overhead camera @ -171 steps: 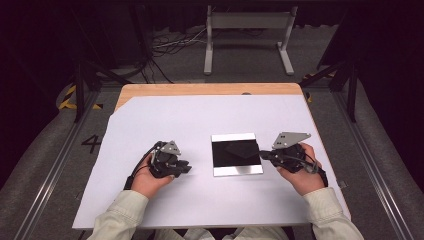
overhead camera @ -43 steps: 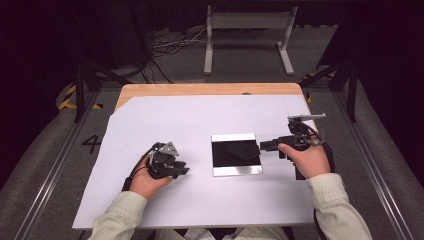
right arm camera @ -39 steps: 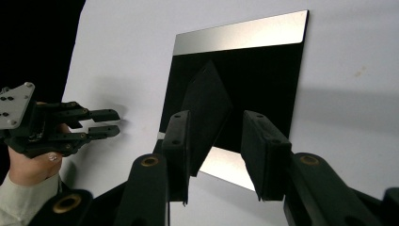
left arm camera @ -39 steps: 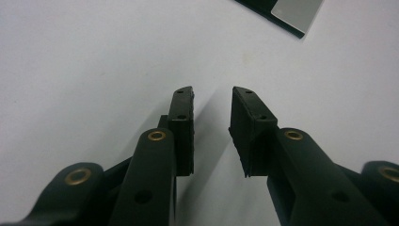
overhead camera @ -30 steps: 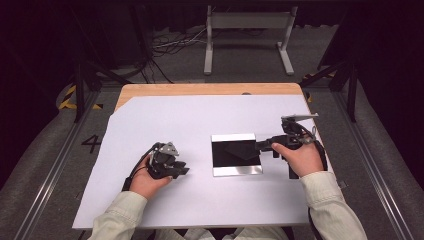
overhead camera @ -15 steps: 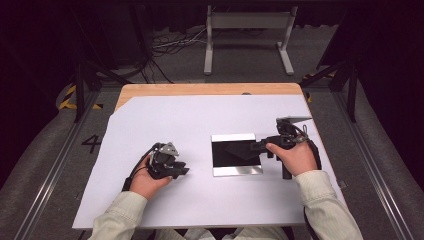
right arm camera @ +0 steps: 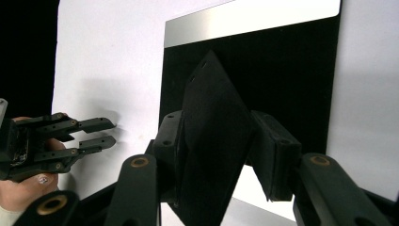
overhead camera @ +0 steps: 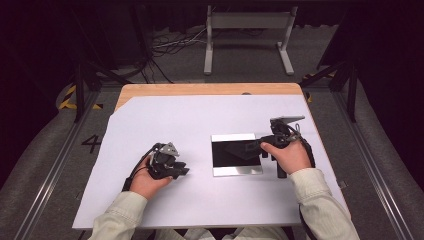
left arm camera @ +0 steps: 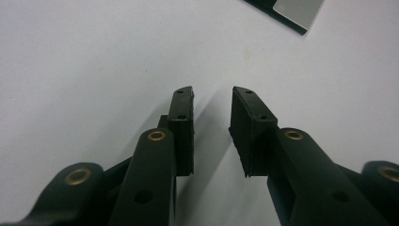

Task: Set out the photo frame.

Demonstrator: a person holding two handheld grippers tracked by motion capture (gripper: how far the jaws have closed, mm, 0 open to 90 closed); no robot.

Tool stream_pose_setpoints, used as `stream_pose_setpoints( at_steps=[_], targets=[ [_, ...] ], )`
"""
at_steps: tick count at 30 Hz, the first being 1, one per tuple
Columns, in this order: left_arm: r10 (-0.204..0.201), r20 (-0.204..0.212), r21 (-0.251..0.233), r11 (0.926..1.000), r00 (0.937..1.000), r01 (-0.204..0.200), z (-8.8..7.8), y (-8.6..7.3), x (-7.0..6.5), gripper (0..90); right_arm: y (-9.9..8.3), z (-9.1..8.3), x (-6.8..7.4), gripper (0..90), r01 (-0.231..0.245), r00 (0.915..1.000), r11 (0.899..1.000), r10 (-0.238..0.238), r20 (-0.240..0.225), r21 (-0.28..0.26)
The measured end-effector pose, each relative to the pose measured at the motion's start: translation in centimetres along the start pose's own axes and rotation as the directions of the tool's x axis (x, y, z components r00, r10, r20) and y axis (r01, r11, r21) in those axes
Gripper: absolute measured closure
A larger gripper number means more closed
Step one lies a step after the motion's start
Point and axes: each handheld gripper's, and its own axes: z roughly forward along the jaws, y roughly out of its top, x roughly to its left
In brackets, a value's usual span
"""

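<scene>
A square plate [overhead camera: 235, 163] with a dark glossy face and silver strips along its near and far edges lies flat on the white table cover, right of centre. My right gripper [overhead camera: 256, 145] reaches over the plate's right edge, shut on a thin black sheet [overhead camera: 241, 148] that hangs over the plate. In the right gripper view the black sheet [right arm camera: 211, 141] stands edge-up between the jaws of the right gripper [right arm camera: 217, 134], with the plate [right arm camera: 287, 66] behind it. My left gripper [overhead camera: 183, 169] rests on the cover left of the plate, open and holding nothing [left arm camera: 212, 96].
The white cover [overhead camera: 200, 115] spans nearly the whole table; a strip of wood [overhead camera: 200, 89] shows at the far edge. A metal stand [overhead camera: 248, 30] and cables lie on the floor beyond. A corner of the plate [left arm camera: 294, 12] shows in the left gripper view.
My right gripper has moved left from beside the plate's right edge to over the plate, carrying the black sheet. The left gripper has stayed in place.
</scene>
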Motion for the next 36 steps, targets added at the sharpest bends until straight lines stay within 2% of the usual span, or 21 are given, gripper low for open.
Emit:
stream_pose_setpoints(
  at_steps=[9, 12, 15, 19, 25, 30, 36],
  targets=[
    [0.000, 0.002, 0.002, 1.0000, 1.0000, 0.000, 0.0, 0.0, 0.0, 70.9, 0.4, 0.8, 0.0, 53.7, 0.012, 0.9994, 0.999, -0.011, -0.033, 0.047],
    [0.000, 0.003, 0.004, 1.0000, 1.0000, 0.000, 0.1, 0.0, 0.0, 70.9, 0.5, 1.1, 0.0, 50.8, 0.017, 0.9997, 0.999, -0.017, -0.018, 0.046],
    [0.002, 0.002, 0.004, 1.0000, 1.0000, -0.002, 0.1, 0.0, 0.0, 70.9, 0.6, 1.3, -0.1, 54.0, 0.011, 0.9997, 0.998, -0.010, -0.020, 0.060],
    [0.002, 0.000, 0.007, 1.0000, 1.0000, -0.002, 0.1, 0.0, 0.0, 71.0, 0.8, 1.3, -0.1, 62.7, 0.003, 0.9995, 0.997, -0.001, -0.031, 0.073],
    [0.000, 0.001, 0.007, 1.0000, 1.0000, 0.000, 0.1, 0.0, 0.0, 71.0, 0.9, 1.1, -0.2, 66.6, 0.008, 0.9986, 0.997, -0.004, -0.053, 0.076],
    [-0.005, 0.000, 0.008, 1.0000, 1.0000, 0.005, 0.1, -0.1, -0.1, 71.0, 0.8, 1.0, -0.2, 68.1, 0.040, 0.9968, 0.997, -0.035, -0.072, 0.068],
    [0.000, -0.001, 0.005, 1.0000, 1.0000, 0.000, 0.1, -0.1, 0.0, 71.1, 0.5, 0.2, 0.0, 70.3, 0.071, 0.9939, 0.994, -0.063, -0.090, 0.088]
  ],
)
